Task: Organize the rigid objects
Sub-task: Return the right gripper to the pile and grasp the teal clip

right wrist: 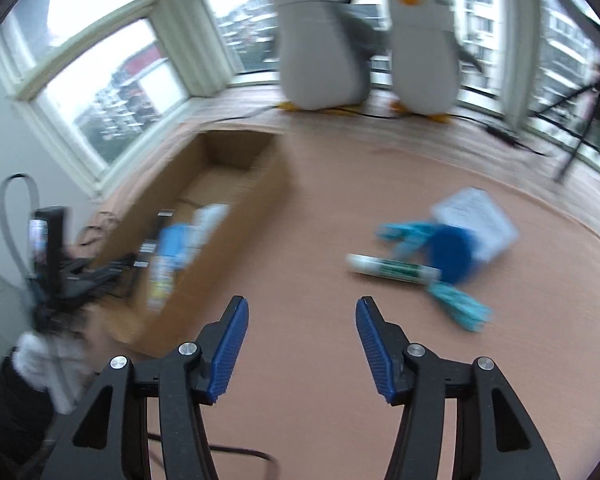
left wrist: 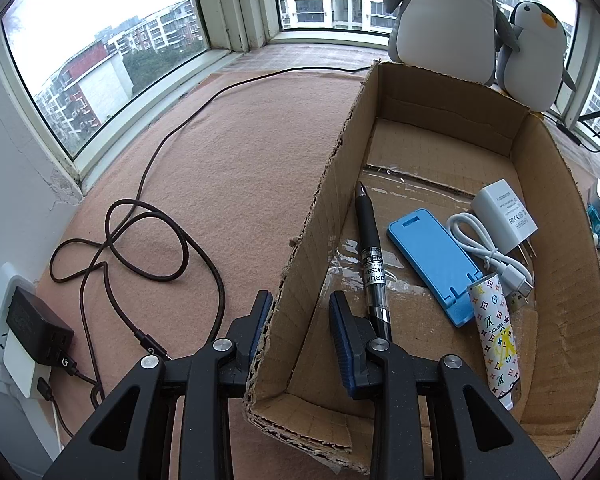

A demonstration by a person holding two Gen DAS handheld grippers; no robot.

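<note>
The cardboard box [left wrist: 440, 152] sits on the pink bench [right wrist: 320, 200], its side wall clamped by the left hand-held gripper [left wrist: 300, 304]. Inside lie a blue stand [left wrist: 432, 256], patterned tube [left wrist: 496, 340], black pen [left wrist: 372, 256] and white charger [left wrist: 504, 216]. The right hand-held gripper [right wrist: 300, 344], open and empty, should next reach the glue stick [right wrist: 392, 270].

Left wrist view: my camera looks steeply down, close over the cardboard box [left wrist: 384, 128]. Right wrist view: farther back, blurred; both share box and penguins [right wrist: 324, 40].
</note>
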